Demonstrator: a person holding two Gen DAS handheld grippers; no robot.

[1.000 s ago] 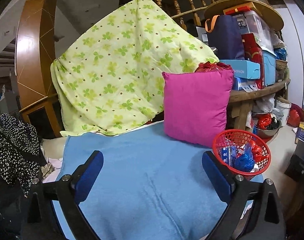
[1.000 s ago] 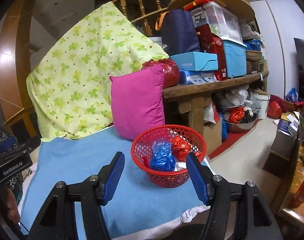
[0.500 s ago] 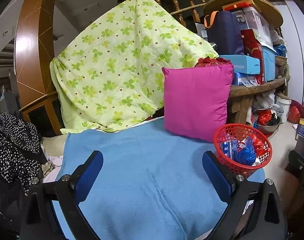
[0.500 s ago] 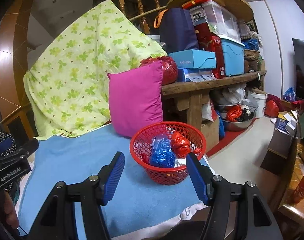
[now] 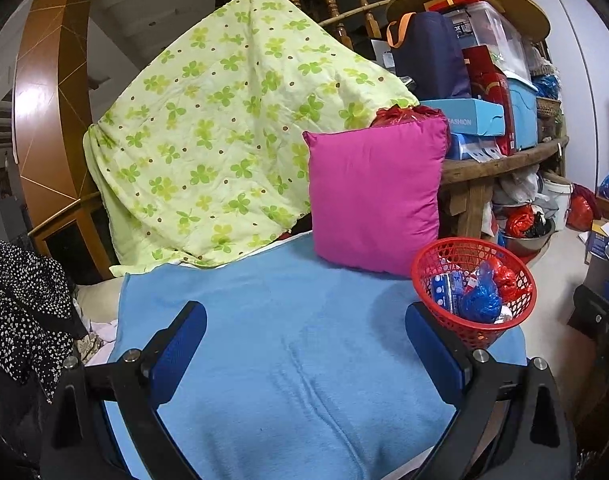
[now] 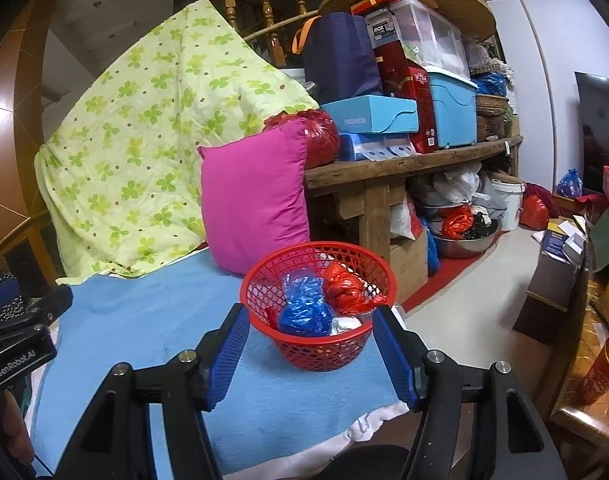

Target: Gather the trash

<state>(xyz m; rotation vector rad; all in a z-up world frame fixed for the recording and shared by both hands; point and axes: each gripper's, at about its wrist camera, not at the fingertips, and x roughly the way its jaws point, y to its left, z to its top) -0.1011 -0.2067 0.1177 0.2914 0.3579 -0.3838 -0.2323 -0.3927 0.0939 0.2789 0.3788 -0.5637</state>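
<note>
The blue blanket (image 5: 288, 360) fills the low half of both views, and it looks clean: no loose wrapper or bag showing on it anywhere. By that reading the collecting is as good as done, with nothing left on the blanket that these views can find; what lies beyond its edges is another matter.

At eleven o'clock the green floral quilt (image 5: 224, 128) drapes down from a wooden railing. The pink cushion (image 6: 256, 200) stands upright at twelve in the right view, leaning back near the wooden shelf (image 6: 404, 164), which is stacked with boxes and tubs. Floor clutter under it, at two o'clock: bags, a steel bowl, cartons. Whether any of that counts as trash, can't tell.

The red basket (image 6: 318, 350) sits at the blanket's right end, just in front of the cushion. Inside: a blue bag (image 6: 304, 312), a red bag (image 6: 344, 290), something silvery beside them.

Left hand-held gripper (image 5: 304, 344): spread wide over bare blanket, nothing between the pads. Right hand-held gripper (image 6: 310, 354): also spread, pads flanking the basket's near side. Touching it? Not from what shows; it looks like a gap on both sides.
</note>
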